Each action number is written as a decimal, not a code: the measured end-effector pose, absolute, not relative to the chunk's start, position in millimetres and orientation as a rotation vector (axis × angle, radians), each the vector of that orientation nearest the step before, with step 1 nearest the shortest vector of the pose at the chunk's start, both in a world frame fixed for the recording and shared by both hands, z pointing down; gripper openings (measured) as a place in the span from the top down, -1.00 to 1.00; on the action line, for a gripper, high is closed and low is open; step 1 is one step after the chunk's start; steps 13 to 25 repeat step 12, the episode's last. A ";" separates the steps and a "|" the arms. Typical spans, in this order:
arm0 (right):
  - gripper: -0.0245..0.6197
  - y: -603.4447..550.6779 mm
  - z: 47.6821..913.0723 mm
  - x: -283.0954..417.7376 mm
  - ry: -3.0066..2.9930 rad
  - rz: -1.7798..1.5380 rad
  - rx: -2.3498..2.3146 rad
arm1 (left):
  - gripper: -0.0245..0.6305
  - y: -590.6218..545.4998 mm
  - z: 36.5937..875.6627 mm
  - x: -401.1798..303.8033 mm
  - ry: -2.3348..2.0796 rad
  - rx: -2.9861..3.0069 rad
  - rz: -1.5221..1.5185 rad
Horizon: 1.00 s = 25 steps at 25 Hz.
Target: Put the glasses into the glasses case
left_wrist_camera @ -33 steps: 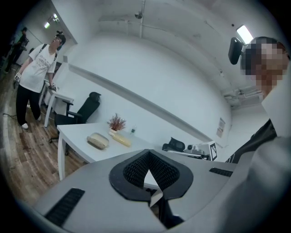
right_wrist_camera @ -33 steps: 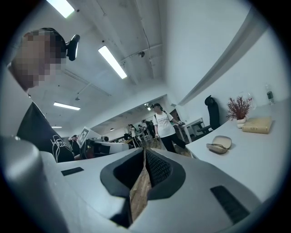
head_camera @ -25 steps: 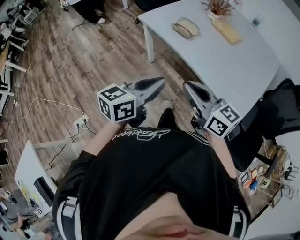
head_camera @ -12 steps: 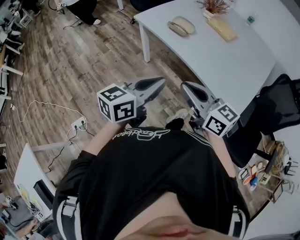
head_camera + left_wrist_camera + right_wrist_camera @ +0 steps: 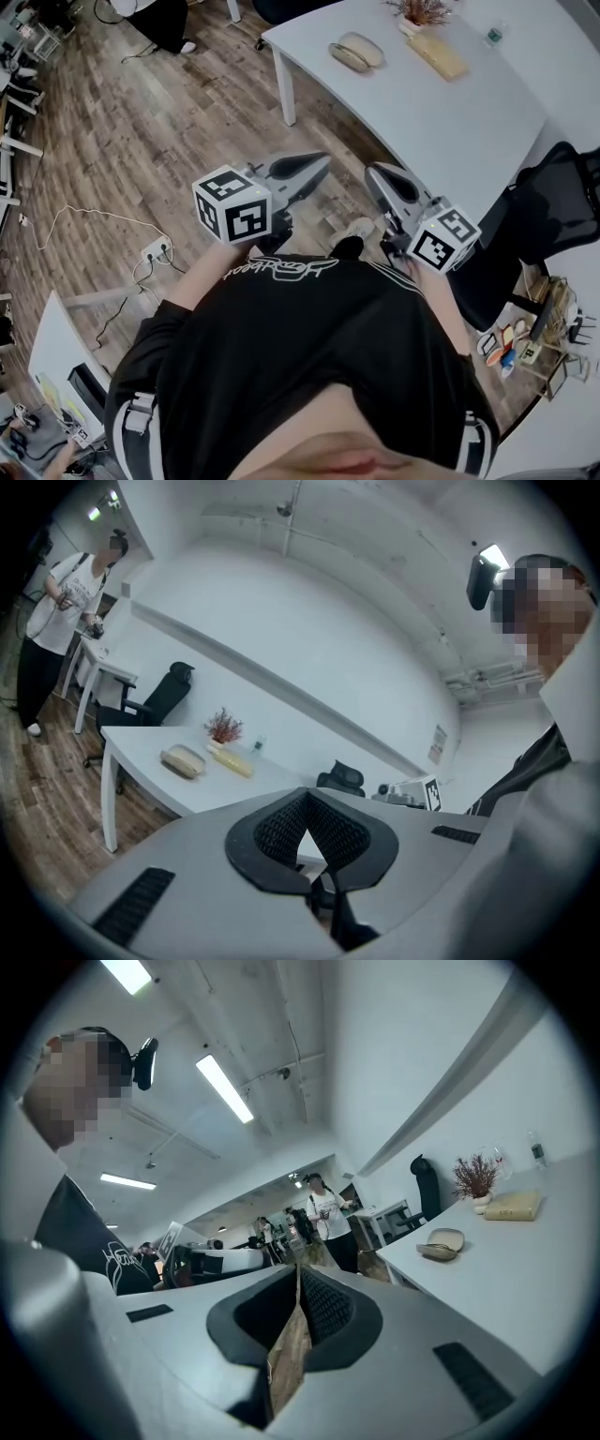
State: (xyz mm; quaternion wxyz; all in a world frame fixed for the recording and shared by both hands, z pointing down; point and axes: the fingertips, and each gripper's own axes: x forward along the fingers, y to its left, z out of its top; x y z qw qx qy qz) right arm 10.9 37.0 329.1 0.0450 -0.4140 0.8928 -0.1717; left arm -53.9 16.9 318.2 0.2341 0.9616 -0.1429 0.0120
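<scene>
A beige clamshell glasses case (image 5: 354, 52) lies open on the far part of the white table (image 5: 422, 122); it also shows in the left gripper view (image 5: 184, 760) and the right gripper view (image 5: 441, 1244). No glasses can be made out at this distance. My left gripper (image 5: 322, 164) and right gripper (image 5: 372, 171) are held level in front of the person's chest, above the wooden floor and well short of the table. Each one's jaws meet at the tips, left gripper (image 5: 306, 794) and right gripper (image 5: 298, 1267), with nothing between them.
Beside the case lie a yellowish block (image 5: 438, 56), a potted plant (image 5: 419, 13) and a small bottle (image 5: 494, 36). A black office chair (image 5: 553, 202) stands at the right. A power strip with cable (image 5: 155, 248) lies on the floor at left. Another person (image 5: 56, 621) stands far off.
The table and floor have slid slightly left in the head view, and a shoe has come into sight below the grippers. Both grippers keep their pose and stay shut.
</scene>
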 end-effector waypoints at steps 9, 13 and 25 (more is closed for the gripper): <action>0.87 37.3 326.2 3.0 2.731 -0.518 -1.255 | 0.91 18.9 321.8 -63.7 -0.407 2.619 0.025; 0.87 39.8 326.4 2.4 2.733 -0.519 -1.255 | 0.91 22.5 322.4 -62.8 -0.400 2.620 0.026; 0.87 39.8 326.4 2.4 2.733 -0.519 -1.255 | 0.91 22.5 322.4 -62.8 -0.400 2.620 0.026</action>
